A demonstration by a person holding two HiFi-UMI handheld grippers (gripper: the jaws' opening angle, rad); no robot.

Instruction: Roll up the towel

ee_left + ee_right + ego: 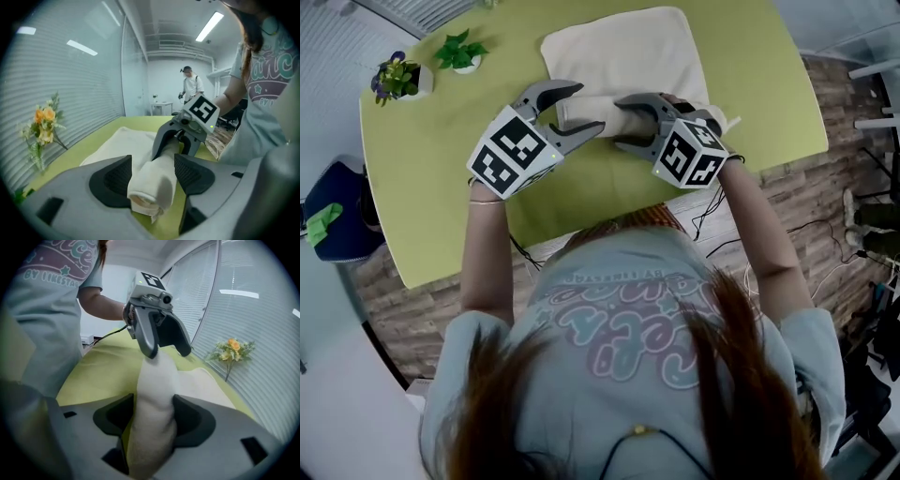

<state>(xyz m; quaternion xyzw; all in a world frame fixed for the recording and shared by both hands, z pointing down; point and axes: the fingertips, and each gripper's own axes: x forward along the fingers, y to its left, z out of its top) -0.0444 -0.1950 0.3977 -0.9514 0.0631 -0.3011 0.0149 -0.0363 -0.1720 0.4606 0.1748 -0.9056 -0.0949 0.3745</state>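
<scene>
2 sets of jaws slack here: left gripper [591,107] and right gripper [618,122] both straddle the rolled near end of the towel [623,52], its flat part running toward the far edge of the table [450,187]

We see a lime-green table [609,202] over a wood-plank floor [811,183], with a purple-flowered pot plant [397,79] and a leafy green pot plant [461,52] side by side near its far left corner. Window blinds [70,79] line one wall, and a person [191,86] stands far back
</scene>
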